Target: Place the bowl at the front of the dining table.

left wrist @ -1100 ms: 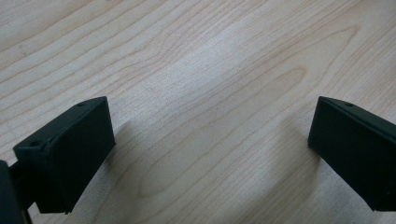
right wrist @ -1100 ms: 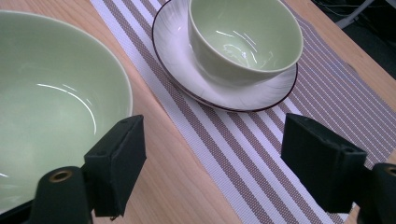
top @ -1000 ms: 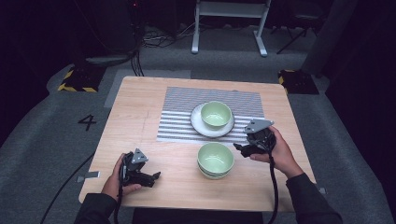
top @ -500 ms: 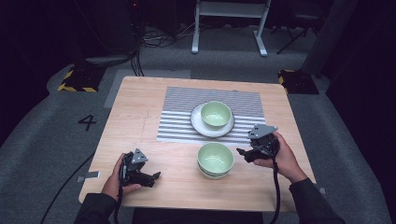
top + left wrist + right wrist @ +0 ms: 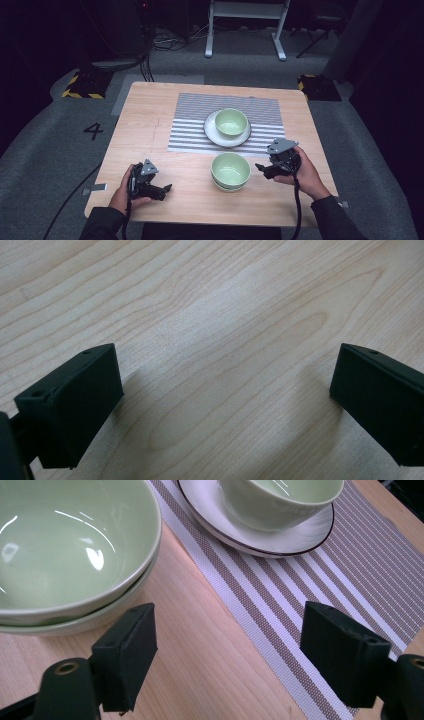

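- A dark room with a grey floor; a wooden table (image 5: 150, 125) carries a striped mat (image 5: 190, 125) on its far half.
- On the mat sits a white plate (image 5: 214, 135) with a green bowl (image 5: 231, 121) in it.
- Nearer the person, off the mat, stands a stack of two green bowls (image 5: 230, 171), one nested in the other.
- The right gripper (image 5: 262, 169) is just beside the stack's right side, not touching; its jaws stand wide apart with bare table and mat edge between them.
- The left gripper (image 5: 165, 189) lies low over the table's near left part, well apart from the bowls, jaws wide apart and empty.
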{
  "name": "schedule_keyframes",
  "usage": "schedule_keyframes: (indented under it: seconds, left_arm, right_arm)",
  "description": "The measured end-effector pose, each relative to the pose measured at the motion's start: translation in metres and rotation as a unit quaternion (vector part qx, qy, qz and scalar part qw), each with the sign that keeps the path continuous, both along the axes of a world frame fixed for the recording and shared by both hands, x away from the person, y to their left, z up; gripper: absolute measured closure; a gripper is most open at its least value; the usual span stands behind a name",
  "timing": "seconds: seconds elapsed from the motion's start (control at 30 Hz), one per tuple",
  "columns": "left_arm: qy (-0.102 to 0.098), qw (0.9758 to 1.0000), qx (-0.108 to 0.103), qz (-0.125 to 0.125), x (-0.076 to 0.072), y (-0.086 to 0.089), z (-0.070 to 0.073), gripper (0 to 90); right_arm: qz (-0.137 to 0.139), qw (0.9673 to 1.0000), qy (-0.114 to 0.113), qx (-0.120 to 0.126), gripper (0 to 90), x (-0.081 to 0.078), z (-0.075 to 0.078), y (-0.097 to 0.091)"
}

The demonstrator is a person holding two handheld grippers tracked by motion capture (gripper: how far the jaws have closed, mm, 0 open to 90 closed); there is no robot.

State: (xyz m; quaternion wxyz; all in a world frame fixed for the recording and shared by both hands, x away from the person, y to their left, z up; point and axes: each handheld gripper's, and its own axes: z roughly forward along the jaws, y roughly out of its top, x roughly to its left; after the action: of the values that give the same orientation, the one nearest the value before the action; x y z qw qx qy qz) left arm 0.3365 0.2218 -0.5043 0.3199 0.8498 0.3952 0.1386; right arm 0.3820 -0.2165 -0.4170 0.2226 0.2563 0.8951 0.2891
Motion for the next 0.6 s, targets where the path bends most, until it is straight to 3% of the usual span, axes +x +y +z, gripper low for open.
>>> schedule_keyframes:
  seconds: [0.6]
  left_arm:
    - [-0.001,1.0,-0.001,0.001,0.0,0.0,0.0,0.4]
  right_arm:
    - [0.002,0.9999,0.007,-0.011,22.8,-0.01,-0.017,-0.006]
